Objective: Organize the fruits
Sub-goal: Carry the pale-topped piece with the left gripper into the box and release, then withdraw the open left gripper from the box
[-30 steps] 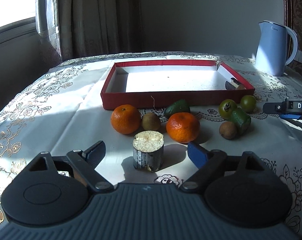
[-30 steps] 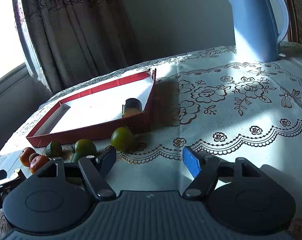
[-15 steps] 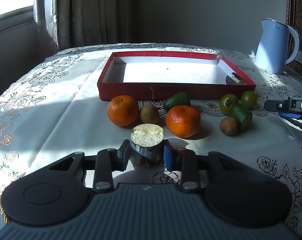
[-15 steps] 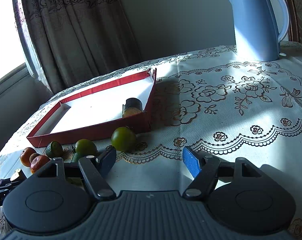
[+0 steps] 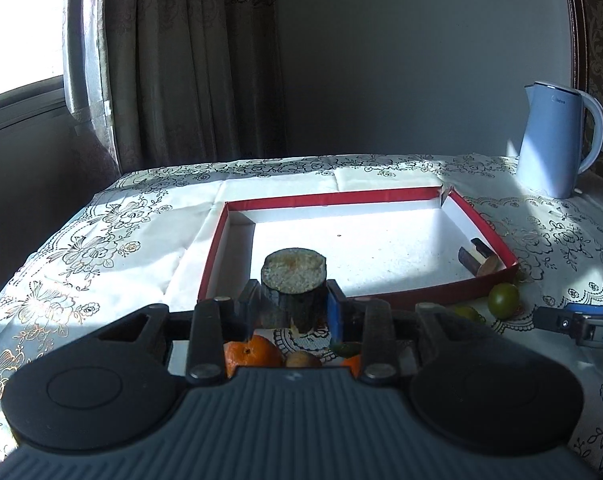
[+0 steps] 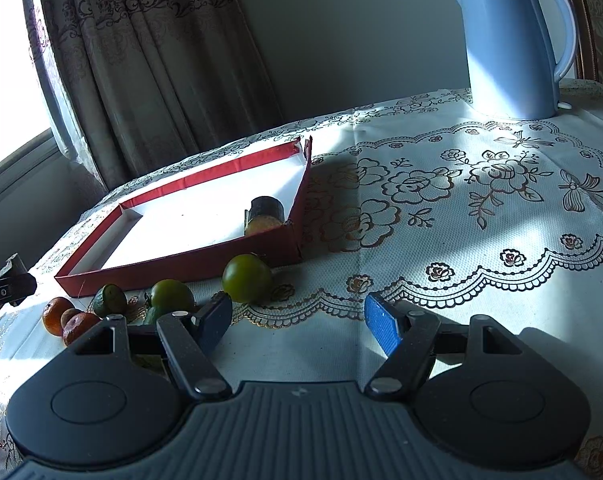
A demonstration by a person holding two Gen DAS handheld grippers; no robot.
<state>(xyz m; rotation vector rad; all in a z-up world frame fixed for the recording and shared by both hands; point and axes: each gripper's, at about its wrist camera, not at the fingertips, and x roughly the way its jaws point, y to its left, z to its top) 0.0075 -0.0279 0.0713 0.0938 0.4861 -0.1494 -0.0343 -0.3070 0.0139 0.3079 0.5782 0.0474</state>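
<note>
The left tongs (image 5: 293, 312) are clamping a stubby dark-barked cylinder (image 5: 294, 286) with a pale grainy cut top, perhaps sugarcane, holding it upright in the air before the shallow red cardboard tray's (image 5: 417, 195) near edge. The right tongs (image 6: 297, 322) are hovering with fingers apart above the embroidered cloth's scalloped trim, close to a smooth round green fruit (image 6: 246, 278).

The right gripper (image 6: 297, 322) hangs wide open over the tablecloth (image 6: 441, 208). Green fruit (image 6: 246, 278) sits just beyond, before the red tray (image 6: 189, 258); a kettle (image 6: 509, 40) stands far right.

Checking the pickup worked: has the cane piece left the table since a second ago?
Yes. The cane piece, shut in the left claw, is now lifted above the oranges, toward the red tray.
</note>
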